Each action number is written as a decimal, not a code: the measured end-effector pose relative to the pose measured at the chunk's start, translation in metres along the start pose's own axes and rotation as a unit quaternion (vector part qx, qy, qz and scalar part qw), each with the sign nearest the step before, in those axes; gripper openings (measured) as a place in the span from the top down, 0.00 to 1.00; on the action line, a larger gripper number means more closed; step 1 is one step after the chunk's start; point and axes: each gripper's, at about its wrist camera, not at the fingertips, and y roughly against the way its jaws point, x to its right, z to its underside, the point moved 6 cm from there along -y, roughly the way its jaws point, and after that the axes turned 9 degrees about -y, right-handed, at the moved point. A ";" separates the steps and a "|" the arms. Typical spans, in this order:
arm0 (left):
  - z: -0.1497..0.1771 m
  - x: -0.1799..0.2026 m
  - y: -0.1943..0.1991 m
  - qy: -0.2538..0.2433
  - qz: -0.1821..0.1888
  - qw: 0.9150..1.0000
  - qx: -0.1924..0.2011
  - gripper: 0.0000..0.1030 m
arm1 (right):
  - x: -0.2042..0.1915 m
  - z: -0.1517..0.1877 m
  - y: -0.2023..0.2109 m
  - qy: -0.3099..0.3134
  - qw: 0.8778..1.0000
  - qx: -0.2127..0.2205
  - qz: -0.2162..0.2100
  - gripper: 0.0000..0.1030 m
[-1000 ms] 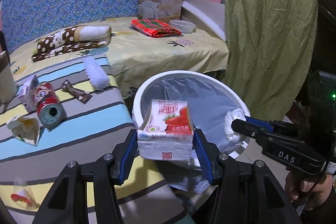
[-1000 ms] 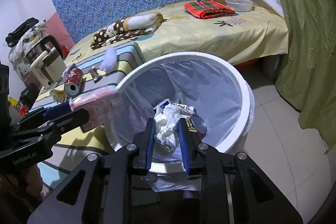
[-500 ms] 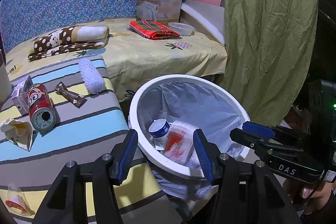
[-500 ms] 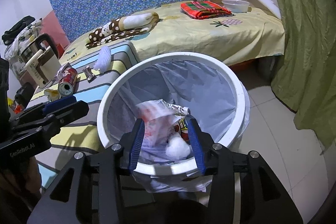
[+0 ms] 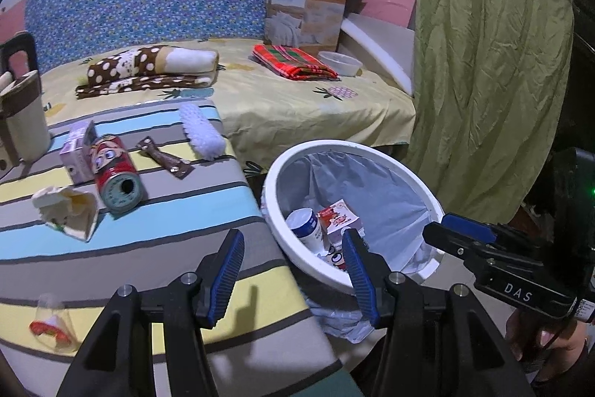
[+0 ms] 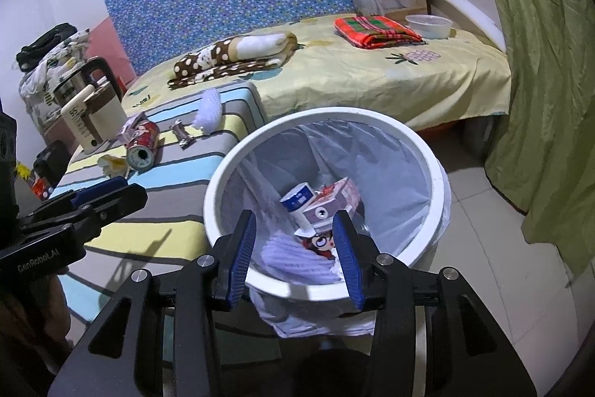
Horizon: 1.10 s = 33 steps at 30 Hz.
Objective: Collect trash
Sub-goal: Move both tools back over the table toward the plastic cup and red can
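Moved since a second ago: the strawberry carton (image 5: 340, 216) has left the left tongs (image 5: 293, 276) and the tissue wad has left the right tongs (image 6: 295, 259); both now lie in the bin (image 5: 401, 170).
Left tongs: wide open, nothing between the pads, hanging over the striped cloth (image 5: 156, 211) at the bin's 9 o'clock edge.
Small purple carton (image 5: 76, 151): at 10 o'clock on the cloth, touching the can; probably light and crushable, so take it across its flat sides.
Red can (image 5: 115, 173): lying on its side, open end toward the camera; likely empty, stiff, and apt to roll, so grip across the middle of the body.
Torn paper carton (image 5: 68, 211): at 9 o'clock, just beside the can; soft, pinch a folded edge.
Brown wrapper (image 5: 163, 159): flat and thin, likely slippery; pinch one end.
White foam net (image 5: 202, 133): at 12 o'clock, soft and springy.
Right tongs: jaws have just been opening, now partly apart and empty, above the bin's near rim.
Bin contents: white bottle (image 6: 297, 198), carton, printed packet.
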 end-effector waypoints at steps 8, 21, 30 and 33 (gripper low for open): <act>0.011 -0.009 0.027 -0.001 -0.021 1.000 0.009 0.47 | -0.013 0.006 0.007 0.006 1.000 0.003 -0.012 0.56; 0.039 -0.033 0.065 0.026 -0.058 0.998 0.014 0.47 | -0.043 0.017 0.020 0.021 0.998 0.006 -0.056 0.56; 0.063 -0.054 0.098 0.050 -0.099 0.994 0.020 0.47 | -0.076 0.033 0.025 0.046 0.995 0.000 -0.083 0.56; 0.071 -0.059 0.107 0.055 -0.115 0.992 0.018 0.47 | -0.087 0.039 0.027 0.056 0.994 -0.002 -0.093 0.56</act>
